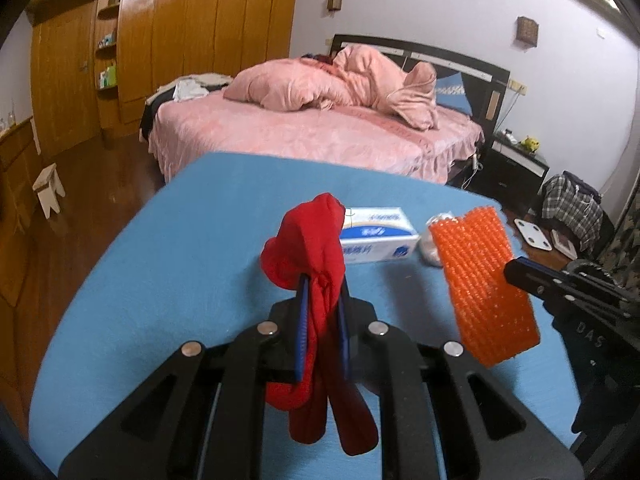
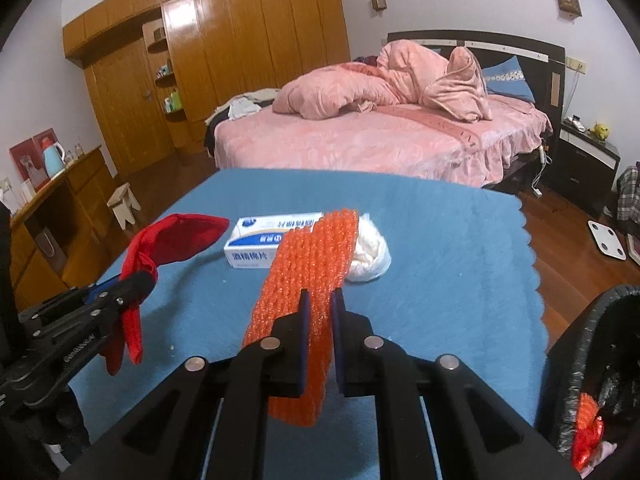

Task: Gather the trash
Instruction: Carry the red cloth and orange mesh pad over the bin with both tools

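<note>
1. Two views logged. Left wrist view: left claw [image 1: 323,300], lower centre of frame, clamped on a red cloth [image 1: 316,248]; cloth bunches above the pads and hangs below them, clear of the blue-covered bench [image 1: 160,260].
2. Same view, right of centre: orange foam net [image 1: 480,280] held up off the bench by the right claw [image 1: 520,276], which enters from the right edge.
3. Same view, behind the cloth: white-and-blue box [image 1: 376,240] lying on the bench; white wad [image 1: 430,248] just beside it, partly hidden by the net.
4. Right wrist view: right claw [image 2: 318,300], lower centre, pinched narrow on the orange foam net [image 2: 312,264]; net stands up between the pads and droops below.
5. Same view, left: left claw [image 2: 138,284] holding the red cloth [image 2: 176,236].
6. Same view, lower right corner: black-lined bin [image 2: 576,360] at the bench edge, orange and red scraps [image 2: 586,432] inside.
7. Same view, mid-frame: box [image 2: 260,244] and white wad [image 2: 372,256] on the bench [image 2: 440,260].
</note>
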Available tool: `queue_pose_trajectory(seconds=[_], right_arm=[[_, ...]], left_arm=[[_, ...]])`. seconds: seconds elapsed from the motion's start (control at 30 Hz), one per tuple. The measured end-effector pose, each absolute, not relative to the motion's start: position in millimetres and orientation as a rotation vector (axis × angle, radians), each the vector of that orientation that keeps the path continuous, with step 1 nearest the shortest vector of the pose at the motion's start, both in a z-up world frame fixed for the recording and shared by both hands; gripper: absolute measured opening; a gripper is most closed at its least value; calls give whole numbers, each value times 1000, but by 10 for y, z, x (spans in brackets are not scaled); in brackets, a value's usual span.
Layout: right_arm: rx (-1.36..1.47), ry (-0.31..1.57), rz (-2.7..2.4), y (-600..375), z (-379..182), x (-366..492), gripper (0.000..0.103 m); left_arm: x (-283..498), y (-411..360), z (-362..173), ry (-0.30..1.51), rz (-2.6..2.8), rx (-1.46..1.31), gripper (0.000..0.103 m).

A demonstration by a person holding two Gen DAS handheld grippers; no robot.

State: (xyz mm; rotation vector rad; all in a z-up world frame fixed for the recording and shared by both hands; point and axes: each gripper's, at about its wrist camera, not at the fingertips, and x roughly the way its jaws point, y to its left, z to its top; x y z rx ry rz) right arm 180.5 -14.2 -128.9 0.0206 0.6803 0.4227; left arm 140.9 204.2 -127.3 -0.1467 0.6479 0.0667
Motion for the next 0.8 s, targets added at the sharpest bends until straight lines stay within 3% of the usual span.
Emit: queue_pose_trajectory(seconds=[0.8], right_arm=[[73,547,312,-1257,-689,1231,10]], left_arm=[[1132,938,-634,511,-98,-108,12]])
